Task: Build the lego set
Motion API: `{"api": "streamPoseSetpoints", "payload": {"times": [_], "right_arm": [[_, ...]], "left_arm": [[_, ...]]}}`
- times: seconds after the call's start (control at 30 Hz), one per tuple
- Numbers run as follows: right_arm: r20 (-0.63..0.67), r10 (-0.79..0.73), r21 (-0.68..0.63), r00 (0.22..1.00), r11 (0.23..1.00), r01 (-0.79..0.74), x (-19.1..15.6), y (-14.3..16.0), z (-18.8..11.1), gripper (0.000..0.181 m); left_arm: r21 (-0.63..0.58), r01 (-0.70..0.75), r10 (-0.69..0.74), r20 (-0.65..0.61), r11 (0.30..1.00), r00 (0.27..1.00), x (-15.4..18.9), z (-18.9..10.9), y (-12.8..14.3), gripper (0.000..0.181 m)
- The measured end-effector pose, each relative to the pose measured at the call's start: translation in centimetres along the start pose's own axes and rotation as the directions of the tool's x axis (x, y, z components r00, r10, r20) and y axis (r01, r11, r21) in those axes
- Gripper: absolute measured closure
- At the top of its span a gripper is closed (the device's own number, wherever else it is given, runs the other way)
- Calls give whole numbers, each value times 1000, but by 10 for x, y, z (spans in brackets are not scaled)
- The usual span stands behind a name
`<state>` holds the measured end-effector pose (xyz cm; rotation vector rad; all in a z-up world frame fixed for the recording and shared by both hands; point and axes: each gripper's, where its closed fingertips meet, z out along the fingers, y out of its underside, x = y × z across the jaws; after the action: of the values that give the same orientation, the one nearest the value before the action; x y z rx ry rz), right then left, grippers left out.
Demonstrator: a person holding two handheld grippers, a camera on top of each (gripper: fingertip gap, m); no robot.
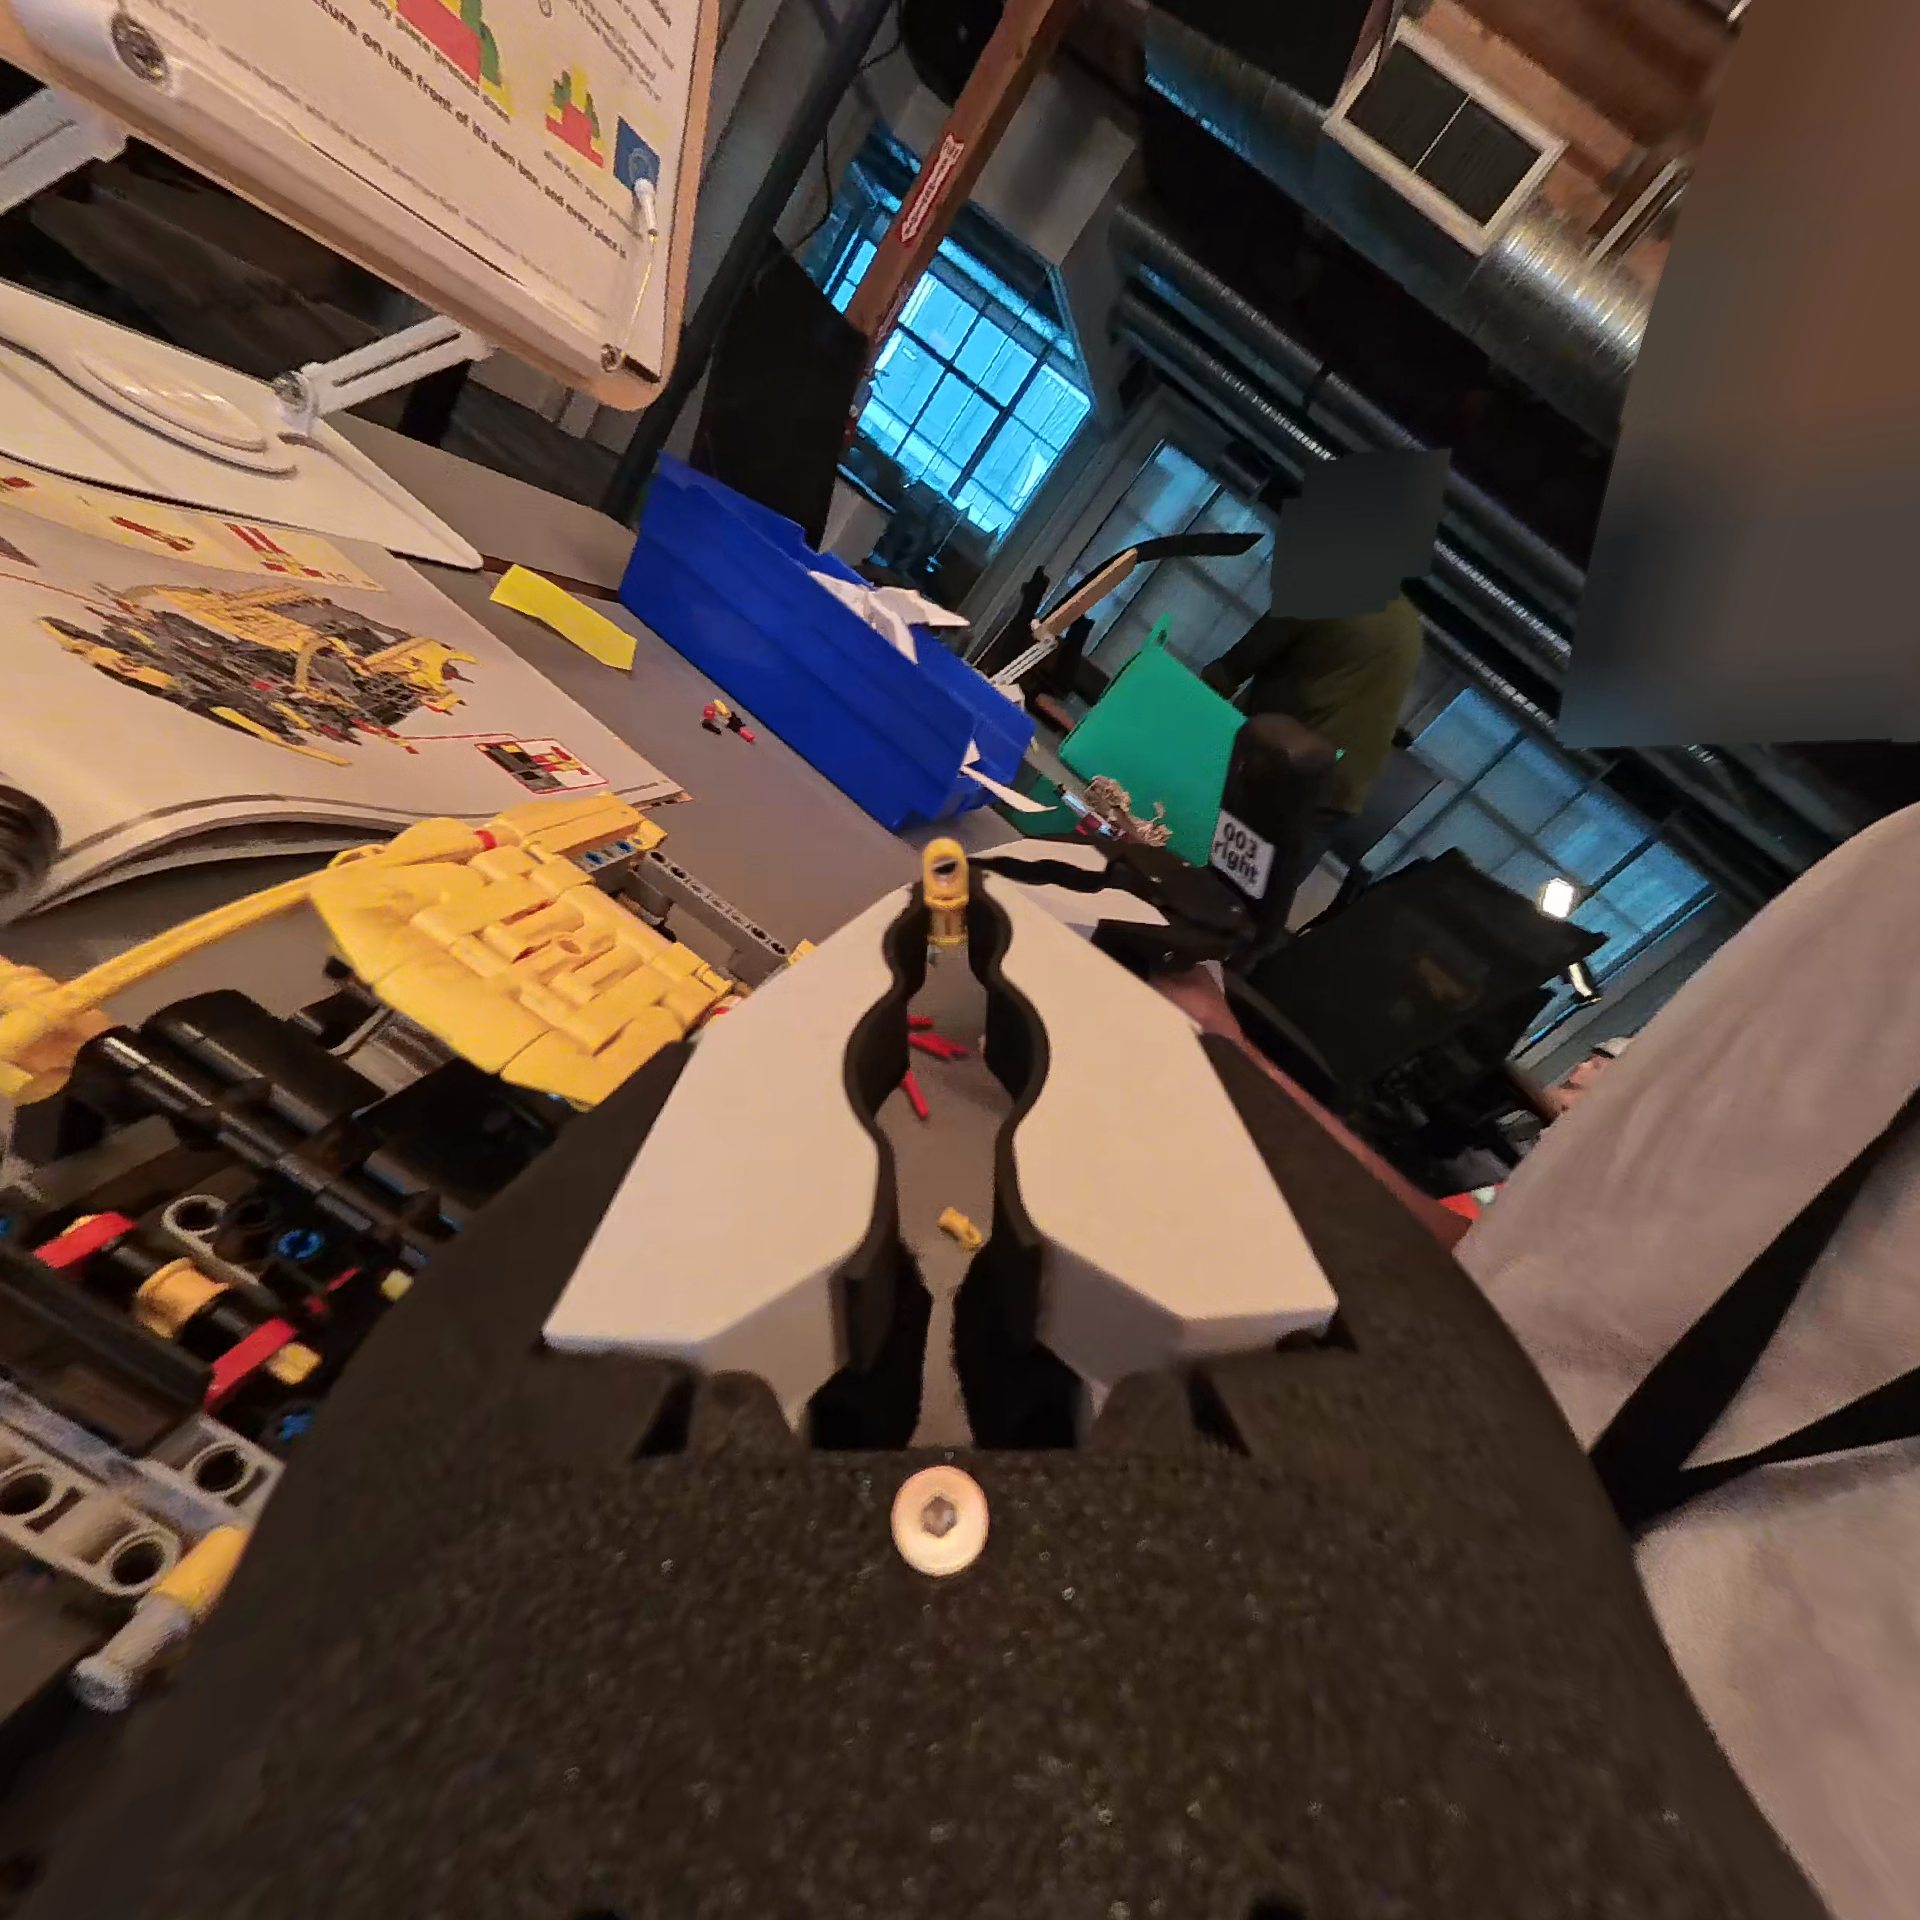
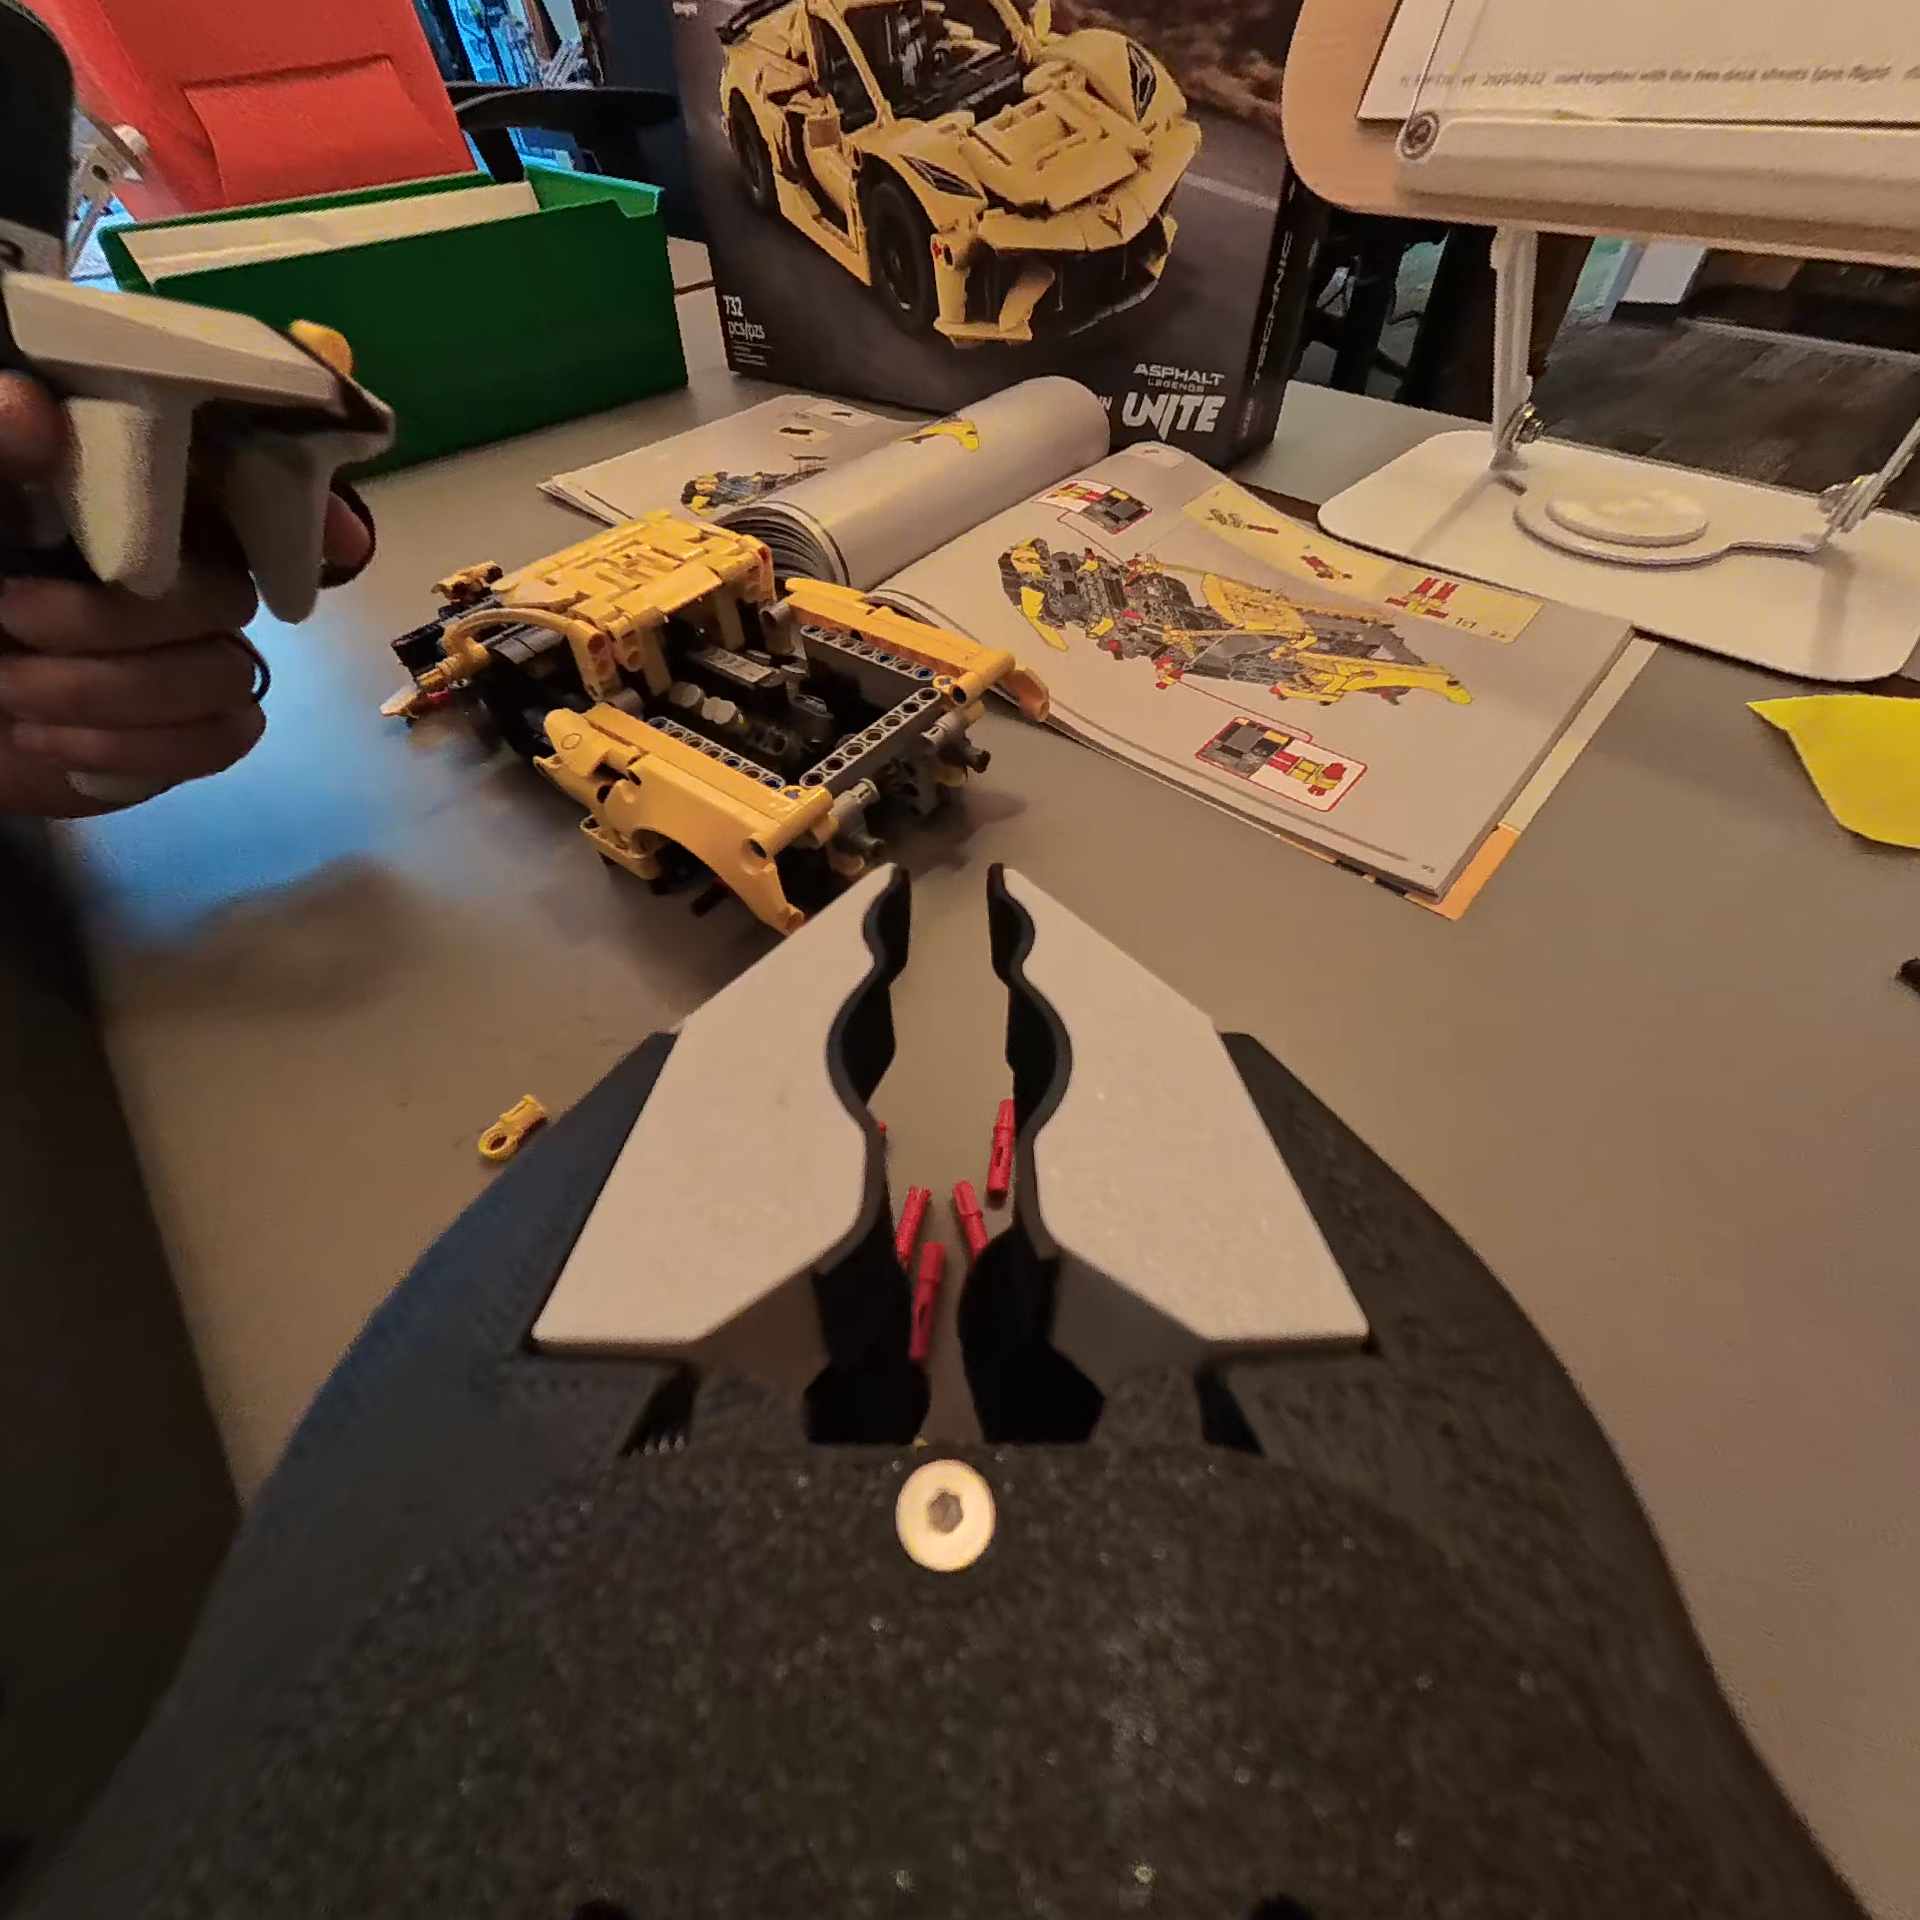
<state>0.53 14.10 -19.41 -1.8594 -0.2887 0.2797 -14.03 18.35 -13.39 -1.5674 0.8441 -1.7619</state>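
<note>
Left tool (image 1: 943, 914) pinches a small yellow connector (image 1: 943, 881) at its tips, eyelet end up, long axis seemingly along the fingers. Right tool (image 2: 948, 883) parted, empty, above ribbed red pins (image 2: 925, 1283). Beyond: blocky yellow-and-black car chassis (image 2: 717, 696) lengthwise on grey table (image 2: 1455, 1091).

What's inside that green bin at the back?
The green bin holds white sheets, likely paper, leaning by its back wall. Its front wall hides anything lower down.
</note>
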Motion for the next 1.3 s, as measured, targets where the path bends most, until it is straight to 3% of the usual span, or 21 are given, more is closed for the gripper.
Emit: {"api": "streamPoseSetpoints", "payload": {"times": [0.27,0.7,0.93,1.0,1.1,1.2,1.3], "right_arm": [[-13,-67,-26,998,997,67,-4,4,3,172],[-9,-73,-38,997,997,72,-5,6,5,172],[-28,-70,-41,997,997,69,-1,7,4,172],[-74,-65,-34,995,997,62,12,5,-2,164],[-152,-54,3,987,998,55,44,-8,-37,161],[-31,2,-164,1000,986,-7,41,5,-60,138],[114,-18,-278,993,959,50,5,23,-60,134]], "left_arm": [[-18,13,-14,-20,1000,1000,2,2,4,175],[-96,-117,118,8,989,993,9,10,18,175],[-88,-97,97,-4,991,995,10,8,17,175],[-90,-100,101,-2,991,995,9,9,17,175],[-92,-94,94,-4,991,996,9,9,17,174],[-89,-78,77,-20,993,997,12,9,18,175],[-104,-79,77,-28,991,997,14,11,21,174]]}}
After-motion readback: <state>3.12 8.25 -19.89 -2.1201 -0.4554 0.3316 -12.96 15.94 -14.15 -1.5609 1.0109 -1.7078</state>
